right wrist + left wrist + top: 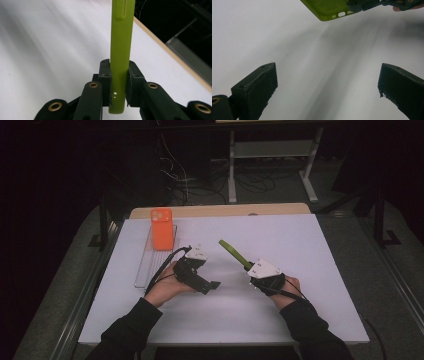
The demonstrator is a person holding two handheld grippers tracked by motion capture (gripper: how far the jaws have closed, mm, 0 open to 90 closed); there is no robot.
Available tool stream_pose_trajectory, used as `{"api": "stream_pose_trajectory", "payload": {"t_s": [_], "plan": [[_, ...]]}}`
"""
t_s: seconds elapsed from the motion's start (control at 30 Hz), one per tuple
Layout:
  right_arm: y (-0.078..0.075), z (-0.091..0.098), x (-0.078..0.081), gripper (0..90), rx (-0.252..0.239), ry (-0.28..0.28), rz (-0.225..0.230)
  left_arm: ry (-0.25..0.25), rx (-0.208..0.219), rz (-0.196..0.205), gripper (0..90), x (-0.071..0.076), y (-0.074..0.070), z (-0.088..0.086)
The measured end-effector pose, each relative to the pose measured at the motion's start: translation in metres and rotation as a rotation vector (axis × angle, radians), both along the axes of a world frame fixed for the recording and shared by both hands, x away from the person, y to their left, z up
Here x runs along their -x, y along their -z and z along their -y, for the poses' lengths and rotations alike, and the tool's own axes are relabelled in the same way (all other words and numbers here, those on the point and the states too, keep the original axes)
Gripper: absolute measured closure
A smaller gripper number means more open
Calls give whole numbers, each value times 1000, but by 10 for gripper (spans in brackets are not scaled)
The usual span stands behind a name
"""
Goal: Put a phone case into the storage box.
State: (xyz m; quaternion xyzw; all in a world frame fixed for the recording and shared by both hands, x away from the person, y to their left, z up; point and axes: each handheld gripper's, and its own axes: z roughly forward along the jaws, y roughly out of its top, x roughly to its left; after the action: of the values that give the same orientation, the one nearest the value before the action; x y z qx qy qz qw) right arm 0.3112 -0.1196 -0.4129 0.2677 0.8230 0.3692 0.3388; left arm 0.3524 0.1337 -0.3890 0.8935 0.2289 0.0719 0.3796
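Right claw [248, 268] is pinching the green phone case [232, 252] at its lower end, long axis slanting up and away toward the orange phone [161, 228]. Left claw [212, 285], spread and empty, is sitting just beside the case, nearer the phone, above the counter [280, 240].

Right claw [248, 266] grips green case [232, 252] (edge-on, lifted); orange phone [161, 229] on tray [145, 267].

white table [300, 250], wooden strip along far edge; clear tray [145, 270] lies at left, orange phone case [161, 228] on it.
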Motion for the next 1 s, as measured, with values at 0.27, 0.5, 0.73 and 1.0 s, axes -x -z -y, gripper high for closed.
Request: {"api": "stream_pose_trajectory", "payload": {"t_s": [0.27, 0.5, 0.73, 1.0], "plan": [[-2, 11, -8, 760, -162, 27, -118, -16, 13, -3, 20, 0, -1, -1], [-1, 21, -15, 760, -339, 62, -234, -40, 24, -4, 20, -1, 0, -1], [0, 23, -16, 761, -404, 67, -269, -58, 37, -1, 20, -2, -1, -1], [-3, 21, -11, 760, -399, 61, -260, -66, 135, -37, 20, -6, -7, -3]]}}
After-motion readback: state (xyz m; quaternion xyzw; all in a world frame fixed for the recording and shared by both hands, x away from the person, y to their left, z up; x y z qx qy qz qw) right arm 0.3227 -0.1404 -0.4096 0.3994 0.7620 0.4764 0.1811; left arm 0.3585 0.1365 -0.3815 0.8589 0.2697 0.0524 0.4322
